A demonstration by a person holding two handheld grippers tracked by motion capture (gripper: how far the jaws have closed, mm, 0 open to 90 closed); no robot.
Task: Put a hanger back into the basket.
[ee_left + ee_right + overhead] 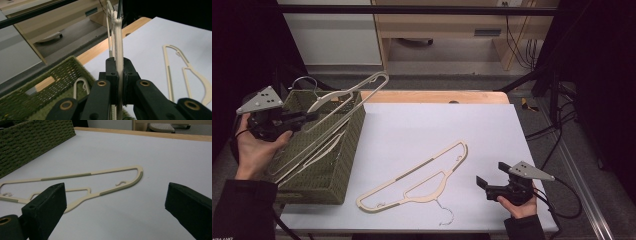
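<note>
Left jaws clamp a cream hanger (119,37) above the white tabletop (422,130); right jaws gape.

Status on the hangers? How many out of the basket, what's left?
Done: one cream hanger lies flat on the white table. In hand: left gripper shut on a second hanger, lifted tilted above the green basket. Left: another hanger lies in the basket. Right gripper open, idle.
</note>
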